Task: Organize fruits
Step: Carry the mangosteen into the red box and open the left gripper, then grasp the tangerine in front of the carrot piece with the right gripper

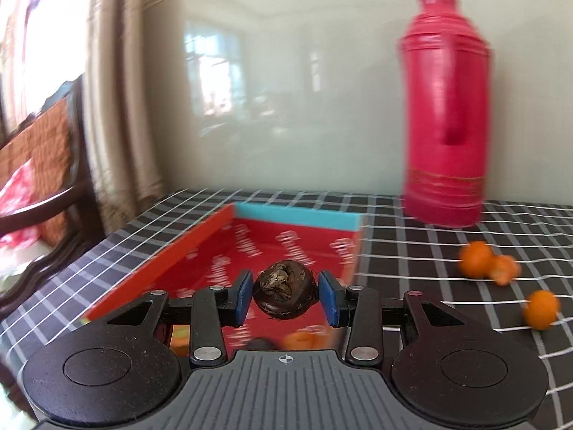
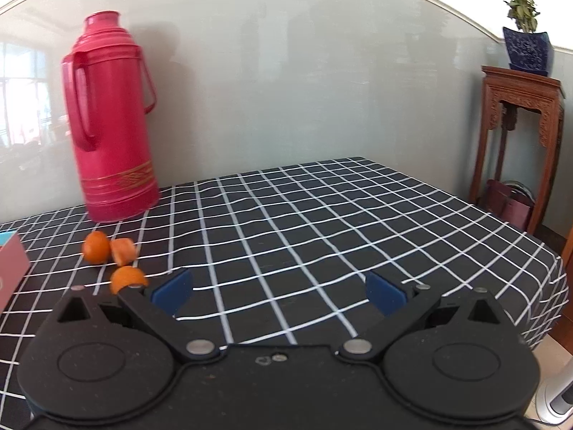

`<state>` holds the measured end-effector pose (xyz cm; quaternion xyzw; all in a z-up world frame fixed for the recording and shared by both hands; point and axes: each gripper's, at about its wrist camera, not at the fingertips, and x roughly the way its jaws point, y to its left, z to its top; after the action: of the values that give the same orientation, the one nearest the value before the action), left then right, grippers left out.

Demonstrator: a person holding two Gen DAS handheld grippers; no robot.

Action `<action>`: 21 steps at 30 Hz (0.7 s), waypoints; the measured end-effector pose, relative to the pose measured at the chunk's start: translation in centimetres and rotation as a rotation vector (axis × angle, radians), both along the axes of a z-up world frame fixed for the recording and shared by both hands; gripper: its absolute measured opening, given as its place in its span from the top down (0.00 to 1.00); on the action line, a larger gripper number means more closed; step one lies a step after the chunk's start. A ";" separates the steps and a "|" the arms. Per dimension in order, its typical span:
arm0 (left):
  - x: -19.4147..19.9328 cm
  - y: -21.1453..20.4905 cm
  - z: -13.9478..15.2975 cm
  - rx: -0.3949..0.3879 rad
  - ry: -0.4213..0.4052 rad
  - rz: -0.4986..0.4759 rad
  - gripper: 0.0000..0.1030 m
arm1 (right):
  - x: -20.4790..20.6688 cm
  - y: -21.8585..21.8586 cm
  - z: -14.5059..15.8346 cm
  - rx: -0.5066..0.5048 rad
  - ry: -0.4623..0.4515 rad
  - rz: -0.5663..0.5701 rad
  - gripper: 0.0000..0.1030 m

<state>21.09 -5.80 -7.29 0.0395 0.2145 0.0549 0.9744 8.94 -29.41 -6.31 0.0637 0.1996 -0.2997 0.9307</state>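
where wall meets checked tablecloth (image 2: 286, 222)

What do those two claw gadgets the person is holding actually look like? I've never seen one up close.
Both look alike. The left claw and right claw are matte black plastic, each with two round disc-shaped hubs, jointed black link arms pinned by silver rivets, and flat blue pads on the fingers. The left one has a ribbed grey plate with a small crosshair mark. No cables or sleeves show.
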 end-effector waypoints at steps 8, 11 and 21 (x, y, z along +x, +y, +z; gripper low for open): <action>1.2 4.2 -1.0 -0.059 0.098 0.099 0.61 | 1.4 2.3 -0.1 0.000 0.005 0.078 0.06; 0.8 4.8 -0.9 -0.049 0.087 0.109 0.60 | 2.1 3.3 -0.2 0.000 0.008 0.113 0.06; -0.9 8.2 0.1 -0.054 0.043 0.165 0.14 | 3.5 5.3 -0.6 0.010 0.023 0.182 0.06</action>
<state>20.18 2.44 -7.20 -0.0032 0.2390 0.1285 0.9625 12.46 -24.10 -6.94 0.0465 0.2167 -0.2136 0.9515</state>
